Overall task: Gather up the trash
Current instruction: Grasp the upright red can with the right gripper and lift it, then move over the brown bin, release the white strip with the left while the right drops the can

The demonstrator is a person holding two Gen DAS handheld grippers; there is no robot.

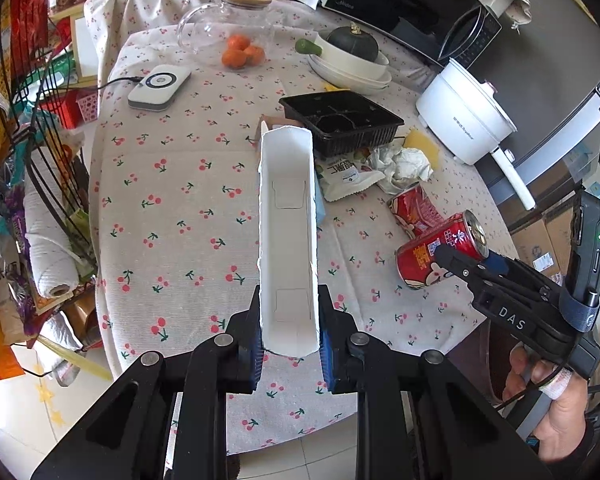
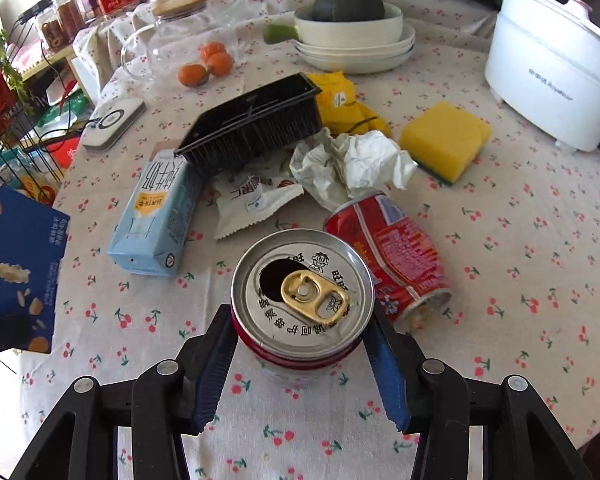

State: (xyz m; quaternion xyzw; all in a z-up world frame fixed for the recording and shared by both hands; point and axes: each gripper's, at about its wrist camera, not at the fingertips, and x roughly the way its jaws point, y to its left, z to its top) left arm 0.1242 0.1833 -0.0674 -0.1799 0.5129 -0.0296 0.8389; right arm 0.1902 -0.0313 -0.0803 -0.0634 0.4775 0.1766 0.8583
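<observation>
Table (image 2: 540, 240) surface, one, round, covered by a cherry-print cloth, carries all loose items. Trash count: two red cans, one black plastic tray (image 2: 252, 124), one light-blue milk carton (image 2: 156, 216), one white snack wrapper (image 2: 256, 204), one crumpled paper wad (image 2: 356, 164), one open white box (image 1: 288, 232). Other items: one white cooker (image 2: 552, 80), one yellow sponge (image 2: 444, 140), three oranges (image 2: 210, 64), one dark squash (image 2: 348, 2) seated in stacked white dishes.

Left gripper (image 1: 290, 344) pinches the white box at its near end, one blue pad against each side wall; the box extends forward and away from the jaws, above the cloth.

Right gripper (image 2: 300, 364) clamps the first can (image 2: 302, 296) across its body, blue pads against both sides, opened lid and gold pull tab facing the right wrist camera. In the left wrist view this can hangs tilted, clear of the cloth. Second can (image 2: 396, 260) lies on its side on the cloth, just beside the held can and beyond the right finger.
</observation>
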